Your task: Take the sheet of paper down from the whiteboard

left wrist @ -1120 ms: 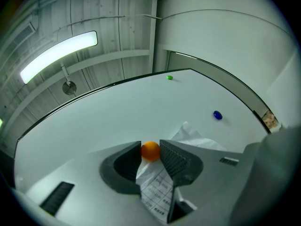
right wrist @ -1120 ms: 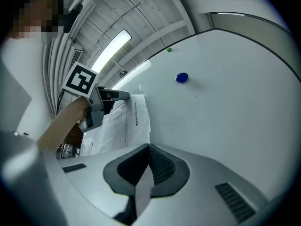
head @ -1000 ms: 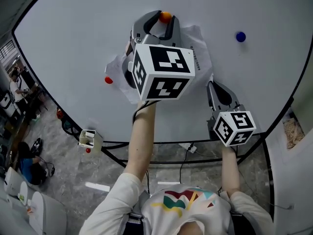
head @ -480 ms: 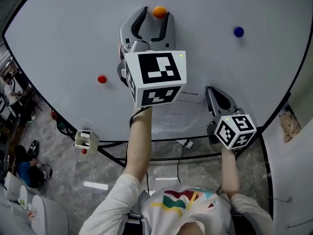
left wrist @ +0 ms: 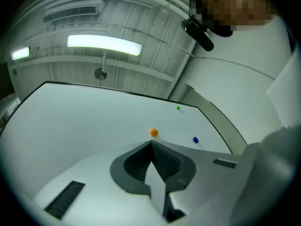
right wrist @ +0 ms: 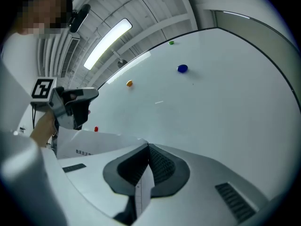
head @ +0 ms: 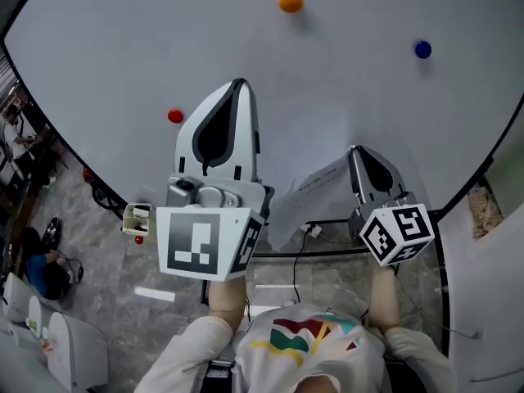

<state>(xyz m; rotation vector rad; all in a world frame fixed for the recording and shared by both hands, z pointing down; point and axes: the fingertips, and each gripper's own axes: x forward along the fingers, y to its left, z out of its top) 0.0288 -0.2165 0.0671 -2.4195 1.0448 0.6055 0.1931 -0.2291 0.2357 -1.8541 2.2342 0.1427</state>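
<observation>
The sheet of paper (head: 307,199) hangs off the lower edge of the whiteboard (head: 123,47), curling down to the left. My right gripper (head: 354,151) is shut on its right edge; in the right gripper view the paper (right wrist: 94,145) runs left from the closed jaws (right wrist: 148,146). My left gripper (head: 239,84) is shut with nothing in it, pointing up the board to the left of the paper and apart from it. An orange magnet (head: 290,2) sits alone on the board, well above both grippers. The left gripper view shows closed jaws (left wrist: 151,144) below that orange magnet (left wrist: 154,132).
A red magnet (head: 175,116) and a blue magnet (head: 422,49) stick to the board; a green magnet (right wrist: 171,43) is further up. The board's black frame (head: 327,256), a dangling cable (head: 311,231) and a small marker holder (head: 137,219) are below. A person (head: 41,273) sits at far left.
The left gripper let go of the orange magnet, dropped down the board toward me and shut. The paper came off the board and now droops from the right gripper.
</observation>
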